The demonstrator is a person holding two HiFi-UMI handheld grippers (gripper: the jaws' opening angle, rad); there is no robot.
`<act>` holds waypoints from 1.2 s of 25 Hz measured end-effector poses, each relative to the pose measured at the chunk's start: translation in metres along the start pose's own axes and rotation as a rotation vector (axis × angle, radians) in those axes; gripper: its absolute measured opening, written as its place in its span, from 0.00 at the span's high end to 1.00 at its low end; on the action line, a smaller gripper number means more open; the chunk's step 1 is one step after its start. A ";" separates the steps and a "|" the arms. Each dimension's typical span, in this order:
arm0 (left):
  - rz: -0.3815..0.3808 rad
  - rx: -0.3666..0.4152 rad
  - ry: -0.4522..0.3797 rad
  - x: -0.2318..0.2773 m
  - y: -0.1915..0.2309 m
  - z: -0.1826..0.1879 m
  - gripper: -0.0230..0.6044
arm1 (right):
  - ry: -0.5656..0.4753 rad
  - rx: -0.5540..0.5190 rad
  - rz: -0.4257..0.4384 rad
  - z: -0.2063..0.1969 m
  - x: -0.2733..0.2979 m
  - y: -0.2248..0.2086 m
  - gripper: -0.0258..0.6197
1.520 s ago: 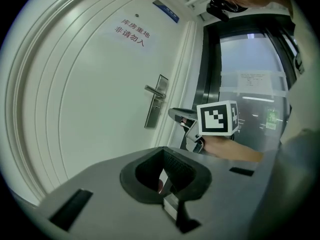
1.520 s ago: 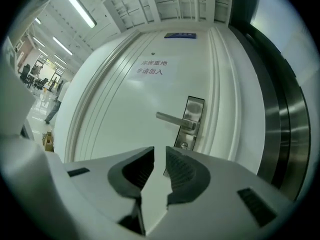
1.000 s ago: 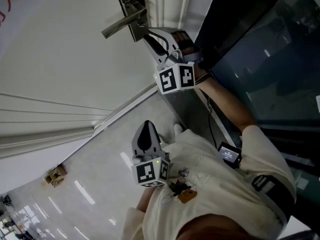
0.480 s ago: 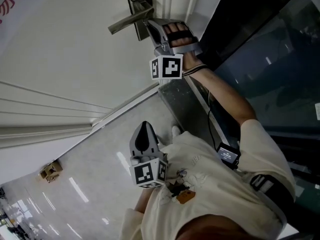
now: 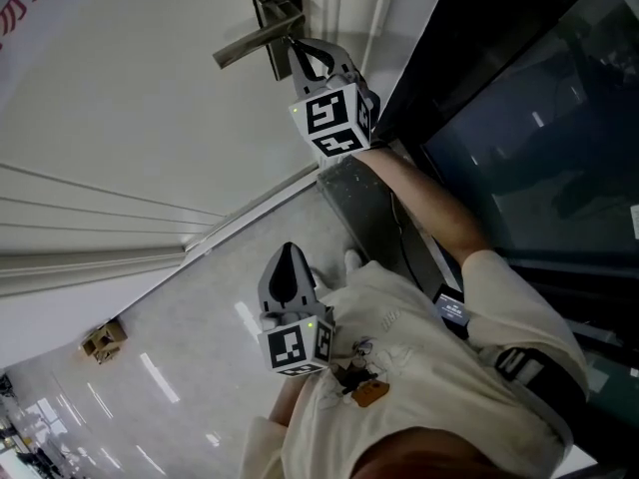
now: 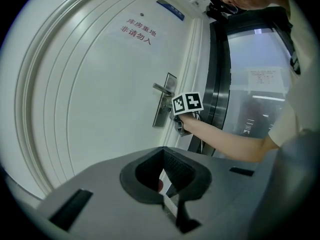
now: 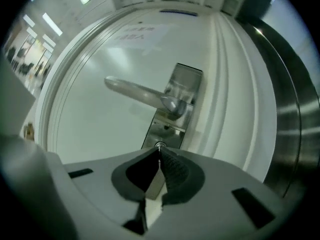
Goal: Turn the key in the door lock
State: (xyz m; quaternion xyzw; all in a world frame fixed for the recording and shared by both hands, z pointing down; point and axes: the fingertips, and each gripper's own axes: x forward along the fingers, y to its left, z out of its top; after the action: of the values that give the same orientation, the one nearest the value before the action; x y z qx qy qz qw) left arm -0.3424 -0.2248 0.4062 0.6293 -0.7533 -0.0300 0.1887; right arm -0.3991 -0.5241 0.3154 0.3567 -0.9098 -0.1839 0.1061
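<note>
A white door carries a steel lock plate [image 5: 272,3] [image 7: 172,115] with a lever handle [image 5: 250,46] [image 7: 137,93]. My right gripper [image 5: 293,45] [image 7: 159,149] points level at the plate below the handle. Its jaws have just been closing and now stand shut on the thin key [image 7: 159,145] that sticks out of the keyhole. In the left gripper view the right gripper [image 6: 179,126] shows at the plate [image 6: 162,109] under its marker cube [image 6: 187,103]. My left gripper [image 5: 290,252] [image 6: 163,150] hangs low near the person's chest, shut and holding nothing.
A dark glass panel in a metal frame [image 5: 499,118] [image 7: 295,114] stands right of the door. Red characters [image 6: 136,28] are printed high on the door. A small brown box [image 5: 103,340] lies on the glossy floor to the left. The person's forearm [image 5: 419,203] reaches up to the lock.
The right gripper moved in to the lock plate, rolled so its marker cube shows other faces, and its jaws closed on the key. The left gripper stayed put.
</note>
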 end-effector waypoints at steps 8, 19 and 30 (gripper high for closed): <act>0.005 0.003 0.008 -0.005 0.001 -0.002 0.95 | -0.066 0.606 0.037 -0.005 0.000 -0.007 0.94; 0.009 0.012 0.024 -0.013 0.003 -0.007 0.95 | -0.174 1.422 0.137 -0.014 0.000 -0.011 0.93; 0.016 0.007 0.011 -0.020 0.005 -0.006 0.95 | -0.187 1.572 0.169 -0.014 -0.002 -0.009 0.89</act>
State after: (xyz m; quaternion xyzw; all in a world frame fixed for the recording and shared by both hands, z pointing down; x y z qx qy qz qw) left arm -0.3424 -0.2039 0.4080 0.6239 -0.7574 -0.0223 0.1911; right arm -0.3874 -0.5330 0.3244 0.2398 -0.8021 0.4916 -0.2397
